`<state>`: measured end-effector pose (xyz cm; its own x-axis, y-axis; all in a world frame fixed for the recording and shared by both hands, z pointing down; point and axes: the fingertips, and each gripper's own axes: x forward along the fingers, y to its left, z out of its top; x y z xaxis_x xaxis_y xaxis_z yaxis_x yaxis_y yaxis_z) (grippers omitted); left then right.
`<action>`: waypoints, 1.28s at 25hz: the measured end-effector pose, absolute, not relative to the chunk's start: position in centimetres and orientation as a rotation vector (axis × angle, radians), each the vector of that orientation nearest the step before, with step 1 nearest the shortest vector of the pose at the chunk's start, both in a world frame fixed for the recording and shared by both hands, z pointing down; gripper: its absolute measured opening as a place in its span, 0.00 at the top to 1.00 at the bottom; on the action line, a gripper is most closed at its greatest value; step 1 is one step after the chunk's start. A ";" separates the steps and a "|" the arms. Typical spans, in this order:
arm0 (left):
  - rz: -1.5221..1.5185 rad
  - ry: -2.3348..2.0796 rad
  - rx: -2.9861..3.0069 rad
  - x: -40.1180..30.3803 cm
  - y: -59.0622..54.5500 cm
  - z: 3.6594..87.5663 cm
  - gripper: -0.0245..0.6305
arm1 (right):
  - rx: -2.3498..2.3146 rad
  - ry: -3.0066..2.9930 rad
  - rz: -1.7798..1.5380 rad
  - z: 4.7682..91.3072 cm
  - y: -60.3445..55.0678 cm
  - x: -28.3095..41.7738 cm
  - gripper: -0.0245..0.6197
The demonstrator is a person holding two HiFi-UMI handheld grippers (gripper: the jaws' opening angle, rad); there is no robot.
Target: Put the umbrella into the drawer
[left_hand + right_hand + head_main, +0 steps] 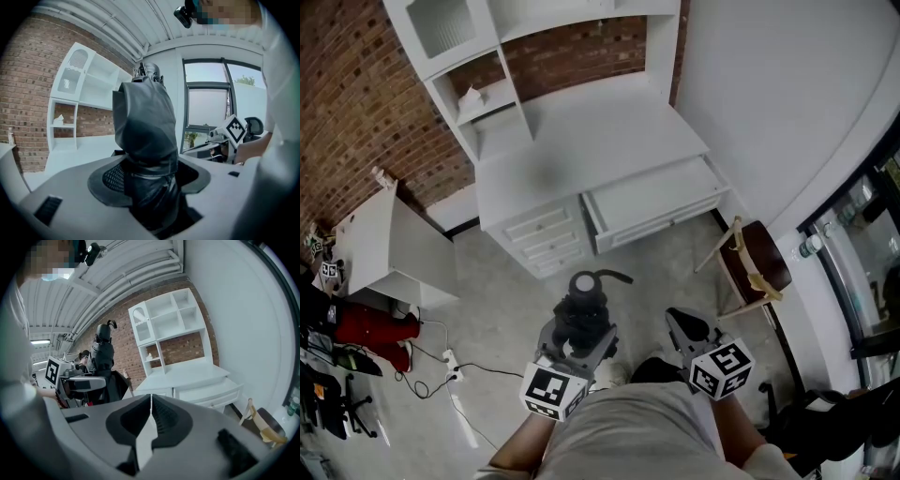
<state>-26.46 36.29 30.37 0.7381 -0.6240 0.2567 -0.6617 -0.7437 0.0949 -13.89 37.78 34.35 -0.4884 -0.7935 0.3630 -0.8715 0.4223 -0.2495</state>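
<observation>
The left gripper [149, 185] clamps its jaws on the folded black fabric umbrella [143, 122], which stands upright between them. The right gripper [150, 413] has its jaws pressed together, empty. The open white desk drawer [652, 202] lies well ahead of both.

- The umbrella [584, 305] in the left gripper [147, 183] is black with a dull grey sheen.
- The left gripper and right gripper [150, 420] are grey with black ridged pads.
- Their marker cubes [721, 368] are white with black squares.
- Ahead of the grippers, the counter [600, 141] and drawer [652, 202] are white, and the brick wall [356, 112] is red-brown.
- The floor [497, 300] is grey.
- Right of the right gripper, the chair [755, 258] has a dark brown seat.
</observation>
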 end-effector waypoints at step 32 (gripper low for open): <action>0.279 -1.071 2.736 -21.0 18.0 31.4 0.53 | 1.415 -2.487 0.604 35.6 18.8 -8.1 0.91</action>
<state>-20.96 17.97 31.42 0.7212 -0.6491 0.2421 -0.6847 -0.7208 0.1073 -8.06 18.76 35.59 -0.5134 -0.7690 0.3810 -0.8580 0.4526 -0.2427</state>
